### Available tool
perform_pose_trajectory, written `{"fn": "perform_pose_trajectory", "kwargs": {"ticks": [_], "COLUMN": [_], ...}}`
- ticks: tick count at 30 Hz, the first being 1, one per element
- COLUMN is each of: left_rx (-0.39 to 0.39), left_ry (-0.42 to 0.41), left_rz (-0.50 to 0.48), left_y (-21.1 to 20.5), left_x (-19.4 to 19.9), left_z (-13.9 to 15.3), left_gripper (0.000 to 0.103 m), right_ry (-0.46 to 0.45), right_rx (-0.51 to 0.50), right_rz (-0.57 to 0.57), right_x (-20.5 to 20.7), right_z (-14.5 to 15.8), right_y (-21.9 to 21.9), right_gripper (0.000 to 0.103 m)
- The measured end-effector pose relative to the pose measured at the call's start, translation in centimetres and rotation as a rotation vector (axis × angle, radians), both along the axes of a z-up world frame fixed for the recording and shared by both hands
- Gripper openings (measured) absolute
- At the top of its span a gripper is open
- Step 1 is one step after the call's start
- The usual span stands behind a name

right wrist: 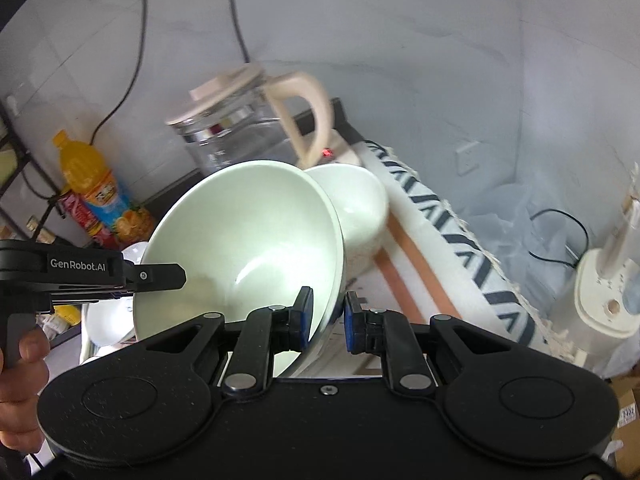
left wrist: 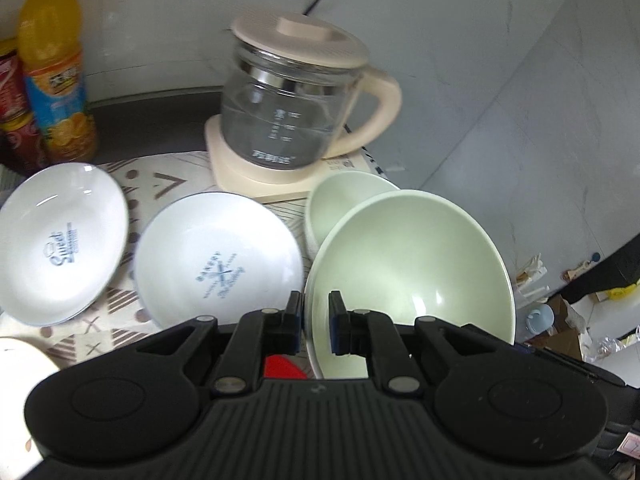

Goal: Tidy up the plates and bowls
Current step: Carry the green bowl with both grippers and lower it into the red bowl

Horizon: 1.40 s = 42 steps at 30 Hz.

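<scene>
Gripping the wide pale-green ceramic bowl point(left wrist: 408, 264) by opposite rim edges: left gripper point(left wrist: 316, 322) and right gripper point(right wrist: 327, 322) each clenched across the wall, one finger inside, one outside. Bowl tilted, just in front of a smaller pale bowl point(left wrist: 340, 204); glass kettle point(left wrist: 296, 108) behind.

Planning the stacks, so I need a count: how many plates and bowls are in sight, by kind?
White printed plates: 2
Large pale green bowl: 1
Small pale green bowl: 1
Total: 4
White item at the lower-left edge: cut off, kind unclear, not counted.
</scene>
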<state>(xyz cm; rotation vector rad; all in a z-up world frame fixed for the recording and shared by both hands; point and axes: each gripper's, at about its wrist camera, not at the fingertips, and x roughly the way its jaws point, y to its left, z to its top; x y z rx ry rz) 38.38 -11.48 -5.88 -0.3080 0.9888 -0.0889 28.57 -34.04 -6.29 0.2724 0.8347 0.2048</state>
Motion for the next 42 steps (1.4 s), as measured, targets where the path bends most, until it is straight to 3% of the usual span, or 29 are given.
{"fn": "perform_pose_trajectory", "kwargs": {"ticks": [24,42], "left_rx": [-0.004,-0.014], "left_ry": [0.002,0.161], "left_rz": [0.189,0.190], "left_y": [7.1,8.2], "left_x": [-7.1,-8.6], "left_z": [0.1,-4.2], "left_gripper": [0.012,0.015], "right_ry": [-0.026,0.083], "right_rx": [-0.025,-0.067], "right_rz": [0.237,0.286], "right_x": [-1.4,-3.0], "right_z": [1.5,-1.0], "right_y": [8.0,10.3], "right_gripper": [0.016,0.017]}}
